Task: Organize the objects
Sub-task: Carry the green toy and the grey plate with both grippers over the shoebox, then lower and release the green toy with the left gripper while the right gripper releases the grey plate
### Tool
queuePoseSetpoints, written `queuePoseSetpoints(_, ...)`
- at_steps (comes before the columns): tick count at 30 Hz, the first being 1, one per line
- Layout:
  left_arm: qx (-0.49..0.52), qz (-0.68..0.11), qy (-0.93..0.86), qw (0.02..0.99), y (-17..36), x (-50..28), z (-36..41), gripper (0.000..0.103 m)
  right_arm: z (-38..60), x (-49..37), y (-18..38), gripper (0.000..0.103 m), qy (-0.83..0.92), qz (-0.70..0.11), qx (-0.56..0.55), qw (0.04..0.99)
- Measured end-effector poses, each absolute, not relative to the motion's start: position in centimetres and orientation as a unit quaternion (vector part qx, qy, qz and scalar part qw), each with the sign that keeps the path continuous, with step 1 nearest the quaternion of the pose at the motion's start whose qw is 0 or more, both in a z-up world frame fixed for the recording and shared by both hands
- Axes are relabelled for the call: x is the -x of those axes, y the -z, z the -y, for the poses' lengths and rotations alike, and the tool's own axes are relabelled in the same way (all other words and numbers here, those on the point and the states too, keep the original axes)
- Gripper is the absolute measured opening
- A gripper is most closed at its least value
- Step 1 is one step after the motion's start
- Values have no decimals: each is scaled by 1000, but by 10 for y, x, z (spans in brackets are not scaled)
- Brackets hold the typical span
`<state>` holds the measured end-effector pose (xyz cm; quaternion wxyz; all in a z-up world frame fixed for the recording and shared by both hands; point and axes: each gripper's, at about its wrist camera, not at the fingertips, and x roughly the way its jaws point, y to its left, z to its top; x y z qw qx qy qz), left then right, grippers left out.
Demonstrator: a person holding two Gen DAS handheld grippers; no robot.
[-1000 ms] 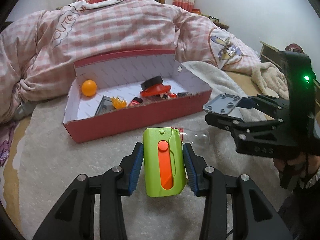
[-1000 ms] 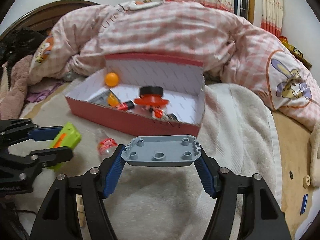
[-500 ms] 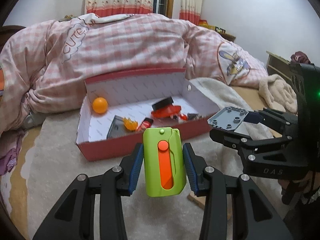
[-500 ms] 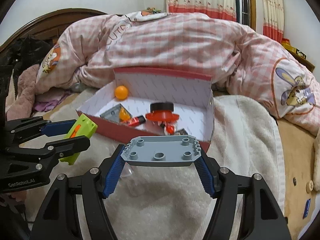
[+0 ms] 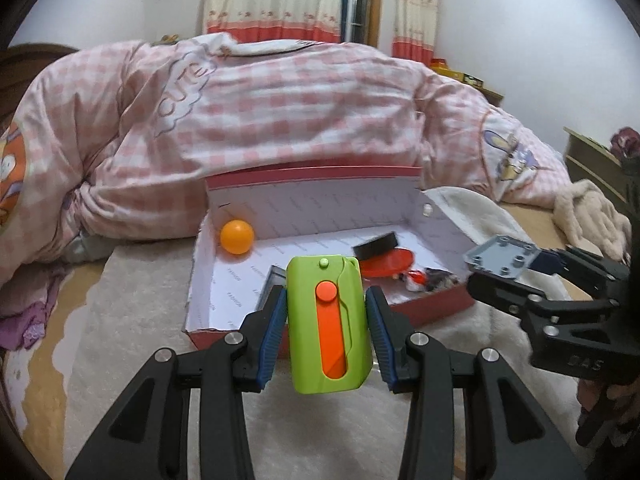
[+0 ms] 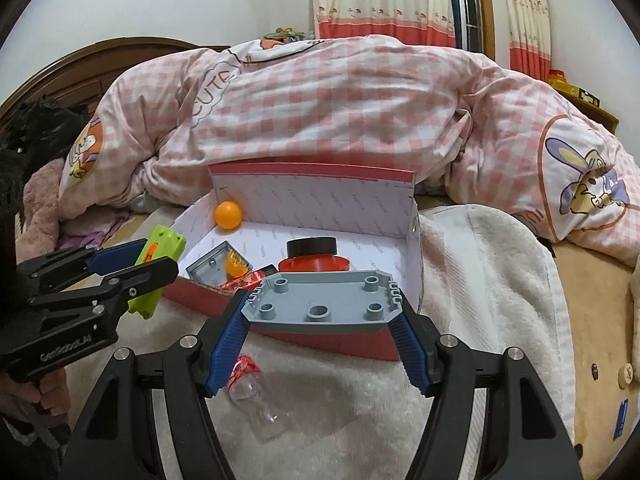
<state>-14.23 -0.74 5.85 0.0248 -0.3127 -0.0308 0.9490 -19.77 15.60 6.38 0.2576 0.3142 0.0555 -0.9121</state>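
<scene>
Two claws angle downward: left claw [image 5: 326, 320] clamps green toy [image 5: 327, 322], right claw [image 6: 320, 320] grey plate [image 6: 320, 300].

The left gripper [image 5: 326, 322] and the right gripper [image 6: 320, 334] both angle downward, side by side, each with its jaws part-closed and blue pads clamped on a held item.

One red box [image 6: 320, 338], one orange ball [image 6: 227, 213], one green toy [image 5: 328, 320], one grey plate [image 6: 324, 300], one clear bottle [image 6: 260, 404].
</scene>
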Motion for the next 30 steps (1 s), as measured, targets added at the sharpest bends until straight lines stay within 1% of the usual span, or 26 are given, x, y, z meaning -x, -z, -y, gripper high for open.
queuePoseSetpoints(4, 316, 37, -948, 14, -54, 150, 16, 40, -153, 202, -63, 69, 913, -52, -314, 255)
queuePoseSetpoints(9, 307, 28, -951, 3, -54, 152, 17, 40, -152, 208, -61, 69, 915, -42, -309, 257)
queuePoseSetpoints(21, 302, 45, -952, 3, -53, 174, 19, 40, -149, 231, -46, 69, 916, -29, -316, 245)
queuePoseSetpoints(30, 319, 51, -946, -17, -38, 193, 24, 40, -134, 248, -34, 69, 916, -52, -324, 232)
